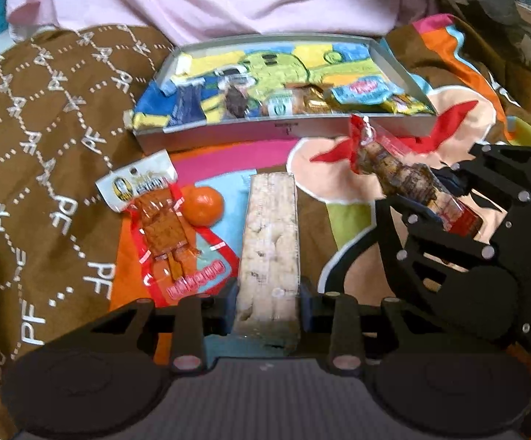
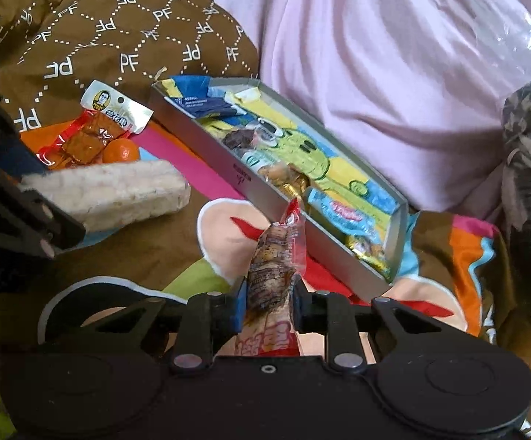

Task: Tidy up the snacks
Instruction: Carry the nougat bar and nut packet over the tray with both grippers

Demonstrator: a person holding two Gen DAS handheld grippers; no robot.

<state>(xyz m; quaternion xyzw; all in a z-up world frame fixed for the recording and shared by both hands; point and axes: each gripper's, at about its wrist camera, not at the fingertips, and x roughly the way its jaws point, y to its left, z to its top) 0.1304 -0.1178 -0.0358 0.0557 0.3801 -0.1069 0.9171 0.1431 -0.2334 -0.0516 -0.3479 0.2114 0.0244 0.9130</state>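
Brown bedding printed with white PF letters [image 1: 38, 168] and a bright cartoon-patterned cloth [image 1: 258, 161] cover the surface, with pale pink fabric [image 2: 375, 55] bunched behind. On the cloth sits a shallow grey tray [image 1: 229, 130] [image 2: 339, 256] with a cartoon-printed floor, its long side running across the left wrist view. Inside lie several wrapped snacks in a loose row: a dark blue packet [image 1: 186, 108] at the left end, a brown piece [image 1: 236, 104], gold-wrapped sweets [image 1: 313, 101], a light blue packet [image 1: 364, 91] and a yellow one [image 2: 370, 251] at the right end.

Clamped between the jaws of the left gripper [image 1: 267, 293] is a long pale rice-cracker bar [image 1: 269, 234] [image 2: 118, 194], its long axis pointing straight ahead toward the tray. The right gripper [image 2: 267, 306] is closed on a red-ended brown snack stick [image 2: 273, 267] [image 1: 405, 176], which tilts up with its crimped tip just short of the tray's near wall (raised off the cloth, as far as I can tell).

Left of the bar lie a red tofu-snack packet [image 1: 159, 227] [image 2: 93, 128] with a white header and, touching it, a small orange [image 1: 203, 205] [image 2: 120, 150]
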